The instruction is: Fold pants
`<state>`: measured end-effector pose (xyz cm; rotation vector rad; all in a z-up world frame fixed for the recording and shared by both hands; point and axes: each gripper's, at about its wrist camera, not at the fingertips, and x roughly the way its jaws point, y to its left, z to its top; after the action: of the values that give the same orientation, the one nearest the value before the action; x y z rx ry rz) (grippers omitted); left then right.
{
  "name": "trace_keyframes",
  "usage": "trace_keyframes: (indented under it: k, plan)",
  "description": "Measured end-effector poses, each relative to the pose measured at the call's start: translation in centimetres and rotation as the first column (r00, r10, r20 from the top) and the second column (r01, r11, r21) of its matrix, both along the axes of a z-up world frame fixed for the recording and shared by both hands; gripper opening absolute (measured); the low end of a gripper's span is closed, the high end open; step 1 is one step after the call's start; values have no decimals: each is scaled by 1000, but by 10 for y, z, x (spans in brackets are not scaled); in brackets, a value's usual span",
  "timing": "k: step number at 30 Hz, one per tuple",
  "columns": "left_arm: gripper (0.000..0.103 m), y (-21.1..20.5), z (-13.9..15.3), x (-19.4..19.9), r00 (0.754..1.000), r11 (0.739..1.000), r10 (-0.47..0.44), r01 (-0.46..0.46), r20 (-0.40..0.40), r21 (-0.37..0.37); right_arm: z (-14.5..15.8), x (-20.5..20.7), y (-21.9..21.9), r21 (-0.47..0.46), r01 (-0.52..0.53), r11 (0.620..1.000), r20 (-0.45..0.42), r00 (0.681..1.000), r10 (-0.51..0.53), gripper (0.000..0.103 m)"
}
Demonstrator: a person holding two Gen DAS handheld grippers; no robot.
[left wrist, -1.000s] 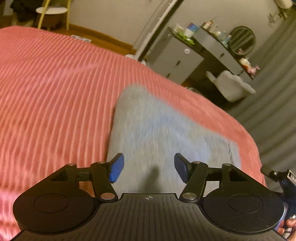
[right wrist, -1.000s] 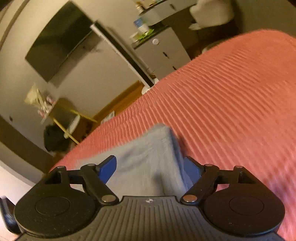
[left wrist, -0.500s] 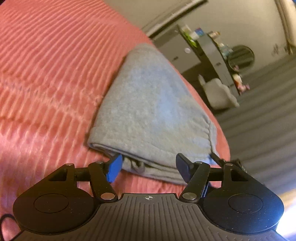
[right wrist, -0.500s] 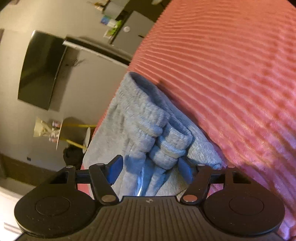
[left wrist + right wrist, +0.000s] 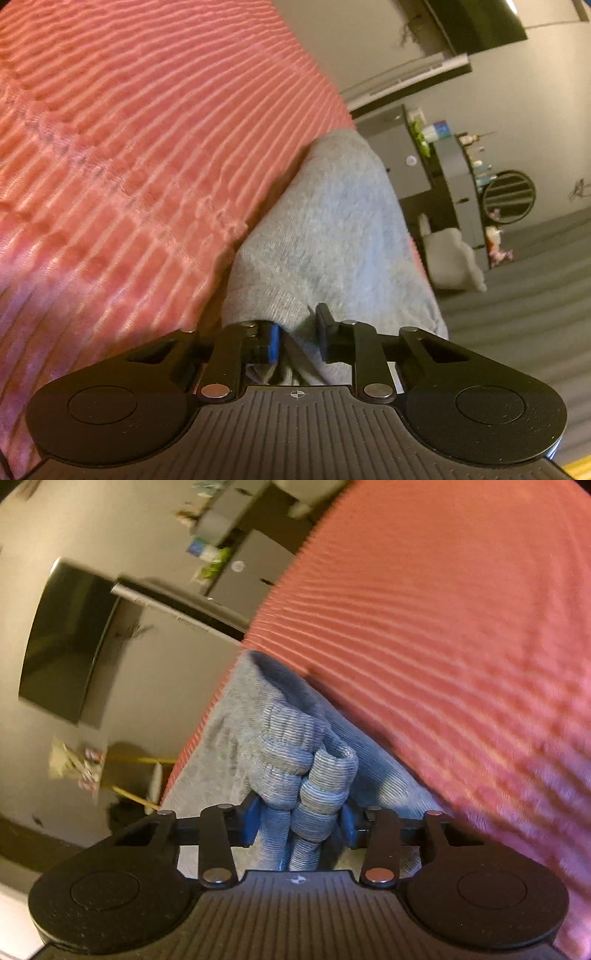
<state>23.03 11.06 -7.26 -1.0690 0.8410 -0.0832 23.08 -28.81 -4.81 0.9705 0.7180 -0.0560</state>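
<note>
The folded grey sweatpants [image 5: 332, 236] lie on the coral ribbed bedspread [image 5: 129, 147]. My left gripper [image 5: 297, 338] is shut on the near edge of the folded stack, with cloth bunched between the blue pads. In the right wrist view the pants [image 5: 288, 738] show their ribbed cuffs and waistband stacked in thick rolls. My right gripper [image 5: 299, 821] is shut on those ribbed layers. The bedspread [image 5: 443, 646] fills the right of that view.
A grey dresser [image 5: 436, 173] with bottles and a round mirror [image 5: 509, 195] stands beyond the bed, with a white chair [image 5: 450, 254] beside it. A dark wall screen [image 5: 70, 642] and a yellow-legged side table [image 5: 140, 775] show past the bed's edge.
Both grippers went from open above the pants to shut on them. The left closed on the stack's near edge, the right on the ribbed cuffs. Both views dropped closer to the cloth.
</note>
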Motion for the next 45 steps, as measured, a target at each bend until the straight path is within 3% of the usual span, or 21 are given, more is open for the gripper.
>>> trace_keyframes:
  k: [3,6,8,10,12,13,14,16,19,23,26,29,32,38,45]
  plan:
    - [17,10,11,-13,998,1000,19,-19,58,-2,25,-7,12,-68,-29,997,78,996,34,35]
    - [17,15,25,-26,993,999,-8,4,116,39,43,-23,10,-26,-44,999,169,984,47,33]
    - [17,13,27,-33,994,997,-42,35,103,74,43,-36,5,-18,-43,999,203,978,45,33]
    - [17,9,23,-39,994,985,-84,73,66,155,31,-42,-1,-49,-46,998,171,984,54,34]
    - [18,4,19,-39,995,968,-101,97,2,231,8,-37,-6,-98,-46,994,11,999,47,39]
    - [20,3,19,-39,995,961,-98,98,-13,260,-4,-37,-10,-79,-55,995,-33,998,53,40]
    - [29,3,21,-40,996,952,-92,94,-22,292,-11,-42,-14,-42,-48,998,-18,999,47,41]
    - [32,3,31,-43,997,937,-78,81,-22,341,-5,-50,-19,-15,-25,1000,4,1000,25,46]
    - [36,-2,49,-46,998,915,-67,62,-1,399,18,-53,-14,-178,-30,983,22,999,35,51]
    - [48,-26,66,-39,994,858,-114,98,0,504,36,-57,6,-340,-55,939,68,994,83,57]
    - [50,-42,65,-30,988,824,-153,148,-37,546,28,-45,14,-410,-94,907,-1,995,103,61]
    - [54,-56,65,-23,979,798,-192,196,-68,570,8,-38,11,-390,-120,913,-69,992,101,81]
    - [58,-70,65,-15,970,738,-222,231,-95,635,4,-40,3,-347,-112,931,-57,994,98,81]
    - [64,-87,60,-9,960,647,-252,259,-119,717,7,-39,19,-472,-129,872,-55,992,117,85]
    - [74,-93,51,-2,950,583,-271,289,-154,759,4,-35,21,-495,-134,858,-77,991,111,93]
